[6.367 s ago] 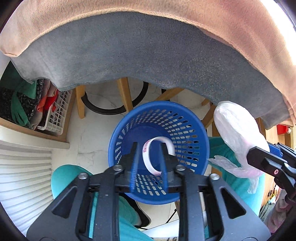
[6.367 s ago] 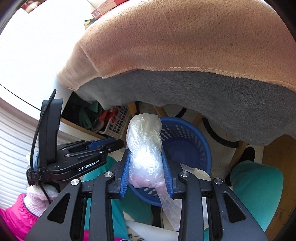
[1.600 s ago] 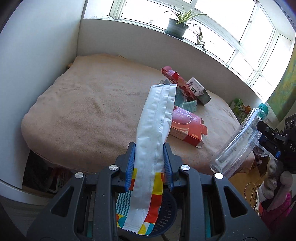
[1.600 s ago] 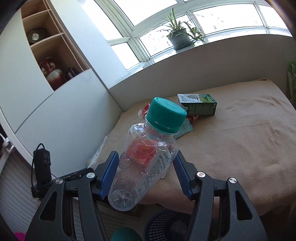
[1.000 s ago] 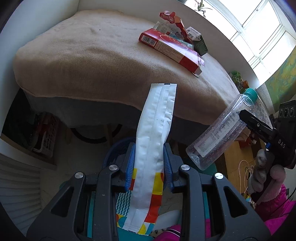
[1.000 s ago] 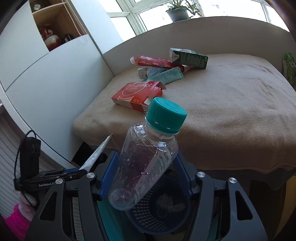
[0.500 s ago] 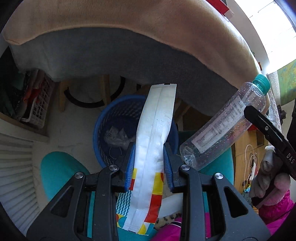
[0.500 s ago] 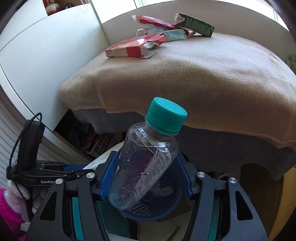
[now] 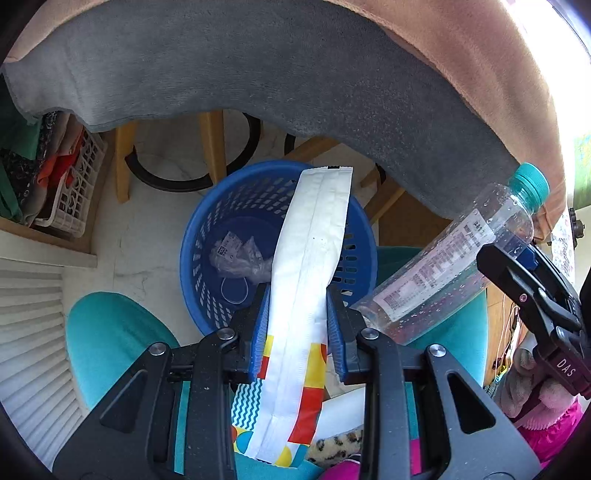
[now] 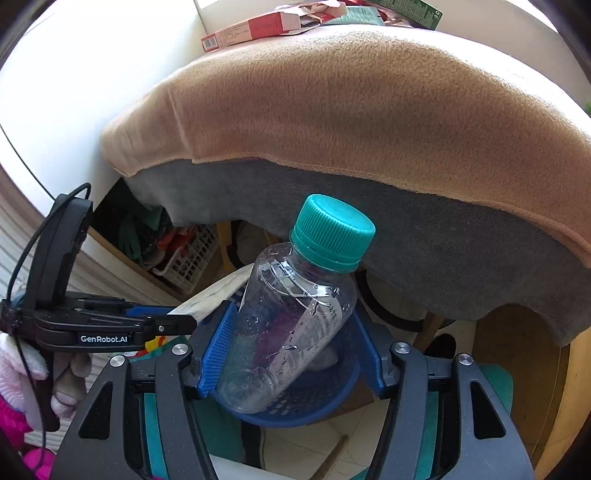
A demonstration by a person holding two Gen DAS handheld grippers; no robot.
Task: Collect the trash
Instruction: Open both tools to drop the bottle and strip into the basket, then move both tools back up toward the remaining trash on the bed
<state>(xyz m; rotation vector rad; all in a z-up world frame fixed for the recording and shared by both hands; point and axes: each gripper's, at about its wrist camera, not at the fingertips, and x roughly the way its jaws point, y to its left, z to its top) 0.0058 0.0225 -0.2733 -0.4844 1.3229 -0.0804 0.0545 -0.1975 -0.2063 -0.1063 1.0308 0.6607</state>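
Now we have both pieces of trash poised over the round blue perforated plastic waste basket [image 9: 207, 236], which stands on the pale floor below the edge of the blanket-covered bench [image 10: 369, 110]. Our left hand-held gripper [image 9: 295, 325] is closed narrowly on a long flat white foil wrapper with bright yellow and red blocks [image 9: 310, 258], its free end reaching across the basket's mouth. Our right hand-held gripper [image 10: 291, 350] clamps a clear plastic bottle with a teal screw cap [image 10: 295, 317] across its body, jaws set wide, cap tilted upward, base toward the basket. Holding each item by the middle and aimed downward lets it fall straight in once released. Crumpled clear plastic [image 9: 236, 254] already lies at the bottom, and possibly a thin ring, though the mesh shadows make that hard to confirm. Compared with a second ago, the bench top with its red cartons [image 10: 258, 29] has slid to the top of view and the basket fills the centre.
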